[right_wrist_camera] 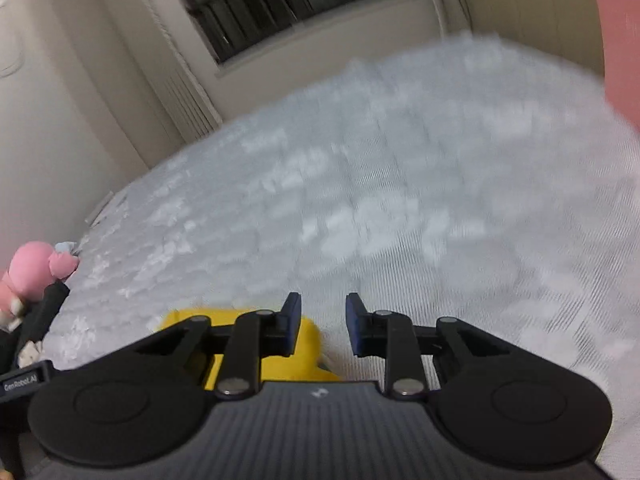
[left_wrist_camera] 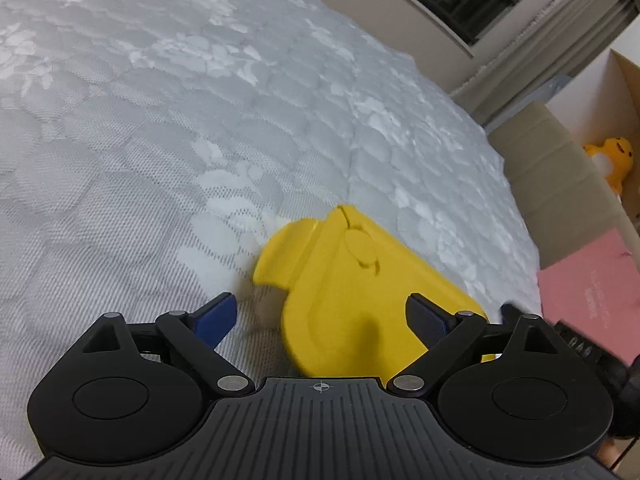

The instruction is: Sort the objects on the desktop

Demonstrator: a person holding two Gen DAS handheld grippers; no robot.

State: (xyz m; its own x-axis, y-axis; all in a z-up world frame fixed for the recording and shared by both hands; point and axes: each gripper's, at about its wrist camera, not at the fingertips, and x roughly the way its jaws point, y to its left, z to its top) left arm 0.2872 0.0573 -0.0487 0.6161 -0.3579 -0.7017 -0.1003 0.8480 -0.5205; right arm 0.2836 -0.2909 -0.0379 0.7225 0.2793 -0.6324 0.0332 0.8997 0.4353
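Black tool housing [right_wrist_camera: 24, 380] reads "GenRobot.AI" beside yellow object [right_wrist_camera: 308, 344].

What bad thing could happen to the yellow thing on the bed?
1. The yellow thing lies near the mattress edge, so a nudge might push it off toward the pink box.
2. The left tool is open around it but off-centre; closing may pinch only one side and let it slip.
3. The right tool view is blurred from motion; the tools might bump.
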